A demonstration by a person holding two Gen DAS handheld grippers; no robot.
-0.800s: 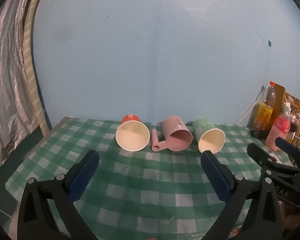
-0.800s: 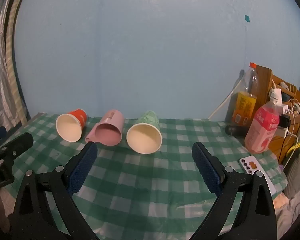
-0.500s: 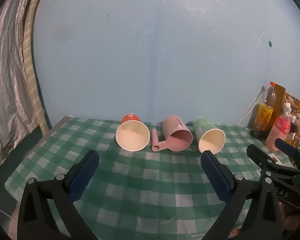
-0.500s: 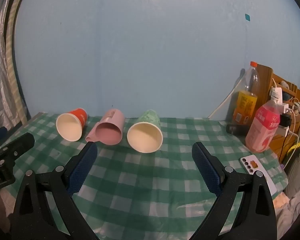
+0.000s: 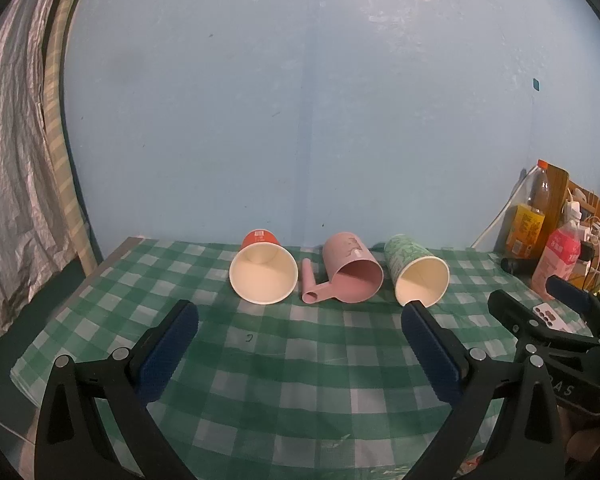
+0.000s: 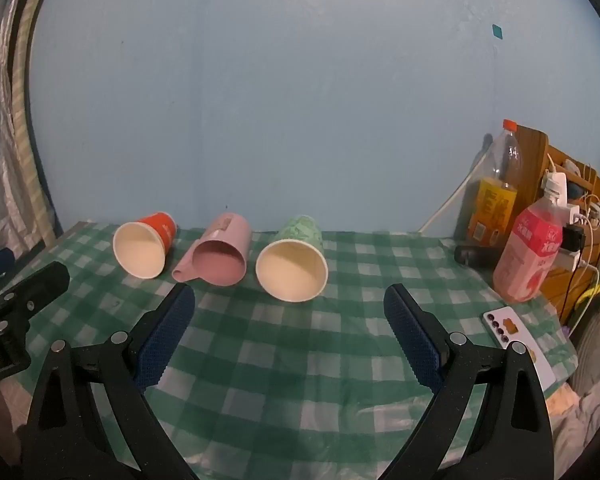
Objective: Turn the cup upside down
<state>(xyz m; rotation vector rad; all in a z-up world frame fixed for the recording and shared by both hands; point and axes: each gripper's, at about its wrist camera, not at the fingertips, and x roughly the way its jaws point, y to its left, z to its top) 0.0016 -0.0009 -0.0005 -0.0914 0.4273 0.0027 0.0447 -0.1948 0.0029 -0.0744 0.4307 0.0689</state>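
Three cups lie on their sides in a row on the green checked tablecloth [image 5: 300, 360], mouths towards me: a red paper cup [image 5: 263, 268] [image 6: 144, 245], a pink plastic mug with a handle [image 5: 350, 270] [image 6: 221, 252], and a green patterned paper cup [image 5: 416, 270] [image 6: 294, 262]. My left gripper [image 5: 298, 316] is open and empty, short of the red cup and pink mug. My right gripper [image 6: 289, 300] is open and empty, just in front of the green cup.
At the right edge stand an orange-drink bottle [image 6: 496, 196], a pink bottle [image 6: 530, 252], a wooden rack with cables [image 6: 572, 200] and a phone [image 6: 516, 340]. A blue wall stands behind the table. A silver curtain [image 5: 8, 160] hangs at left.
Both grippers have drifted slightly; the cups sit a touch higher and closer in the right wrist view. Nothing was grasped or moved.
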